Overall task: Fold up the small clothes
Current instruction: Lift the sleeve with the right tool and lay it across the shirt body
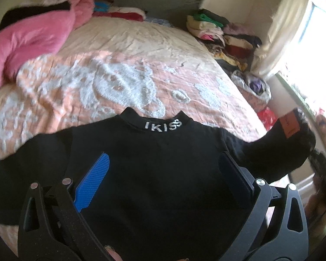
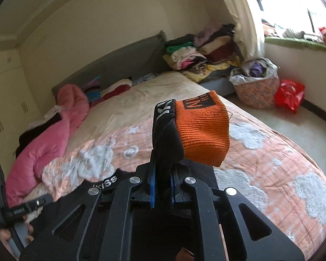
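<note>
Sweater (image 1: 154, 174) spread on the bed (image 1: 123, 76), collar away from you.
Your left gripper (image 1: 163, 174) hovers over its body, jaws wide apart, gripping nothing. Your right gripper (image 2: 163, 187) is clamped tight on the sleeve, the orange cuff (image 2: 203, 132) raised above the quilt.

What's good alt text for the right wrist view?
The right gripper, shut, pinches a black sleeve with an orange knit cuff and holds it up over a bed with a peach and white quilt. A pink duvet lies at left; a clothes pile and a basket sit by the window.
</note>
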### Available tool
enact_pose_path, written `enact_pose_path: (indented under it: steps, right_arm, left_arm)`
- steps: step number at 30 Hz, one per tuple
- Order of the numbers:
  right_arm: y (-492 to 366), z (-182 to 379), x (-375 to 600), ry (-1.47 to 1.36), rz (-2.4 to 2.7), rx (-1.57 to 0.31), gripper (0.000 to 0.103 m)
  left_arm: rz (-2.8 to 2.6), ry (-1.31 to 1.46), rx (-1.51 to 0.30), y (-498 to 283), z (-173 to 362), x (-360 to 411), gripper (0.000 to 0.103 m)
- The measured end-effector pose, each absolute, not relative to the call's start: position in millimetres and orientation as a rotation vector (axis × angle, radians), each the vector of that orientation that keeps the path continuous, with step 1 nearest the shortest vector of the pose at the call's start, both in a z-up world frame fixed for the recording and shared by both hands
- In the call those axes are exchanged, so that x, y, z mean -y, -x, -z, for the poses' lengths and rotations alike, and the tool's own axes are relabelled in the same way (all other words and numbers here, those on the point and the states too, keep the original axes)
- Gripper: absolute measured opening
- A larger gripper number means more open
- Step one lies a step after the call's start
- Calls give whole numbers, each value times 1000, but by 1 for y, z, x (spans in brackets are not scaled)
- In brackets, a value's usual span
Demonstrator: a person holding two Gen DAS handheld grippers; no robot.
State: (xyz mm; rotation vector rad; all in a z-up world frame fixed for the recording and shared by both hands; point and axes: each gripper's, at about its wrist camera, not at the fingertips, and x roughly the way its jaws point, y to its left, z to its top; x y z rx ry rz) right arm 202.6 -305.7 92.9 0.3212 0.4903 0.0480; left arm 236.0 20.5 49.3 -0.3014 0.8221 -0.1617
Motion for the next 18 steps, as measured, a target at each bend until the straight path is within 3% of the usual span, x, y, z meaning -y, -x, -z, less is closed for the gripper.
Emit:
enact_pose_path:
  steps: [18]
  right_arm:
    - [-220, -64, 184, -150, -231, -578, 9]
  left_arm:
    - [232, 622, -946, -245, -10, -79, 94]
